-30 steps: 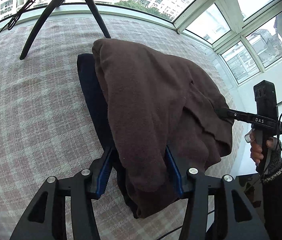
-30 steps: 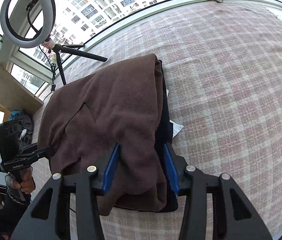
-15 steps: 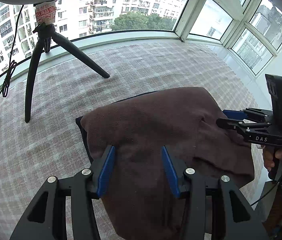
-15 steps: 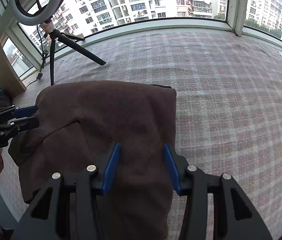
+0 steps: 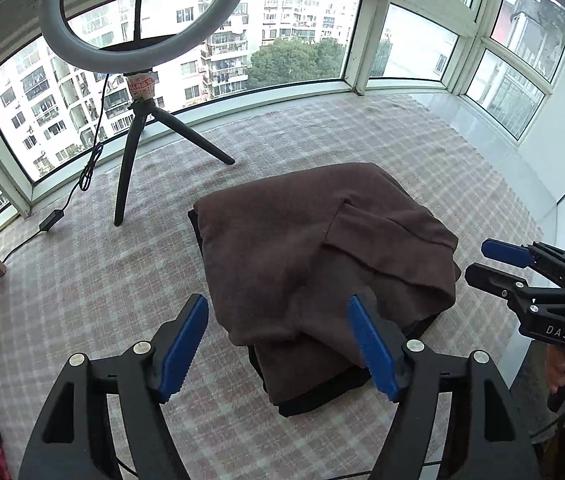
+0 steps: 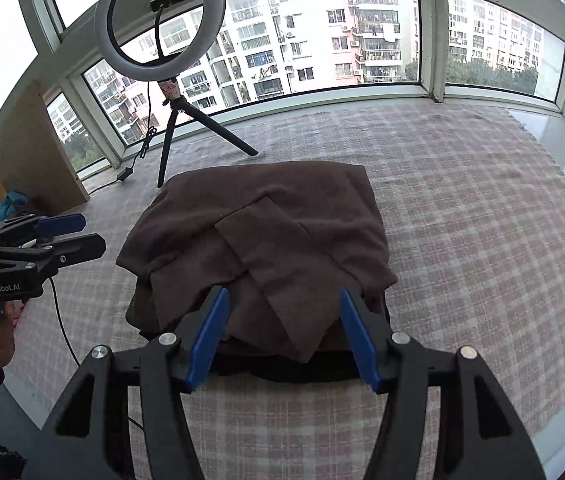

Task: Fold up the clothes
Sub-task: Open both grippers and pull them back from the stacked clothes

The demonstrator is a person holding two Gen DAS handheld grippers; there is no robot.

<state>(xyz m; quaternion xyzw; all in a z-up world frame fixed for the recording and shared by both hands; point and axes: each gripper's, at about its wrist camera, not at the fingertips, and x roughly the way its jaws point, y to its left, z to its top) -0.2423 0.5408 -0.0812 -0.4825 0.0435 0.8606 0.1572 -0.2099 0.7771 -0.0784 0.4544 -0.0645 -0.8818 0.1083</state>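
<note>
Fold just laid down. Left hand-held gripper (image 5: 278, 346) and right hand-held gripper (image 6: 284, 340) are both released, jaws opening, nothing between the pads. Brown garment (image 5: 314, 248) sits folded at centre of the plaid cloth (image 5: 82, 280), on top of a dark garment (image 5: 322, 396) poking out at 6 o'clock. Ring light tripod (image 5: 134, 152) at 11 o'clock. Next, probably: tidy the loose flap at 4 o'clock, or fetch another piece. Dark layer mostly hidden; type unclear.
</note>
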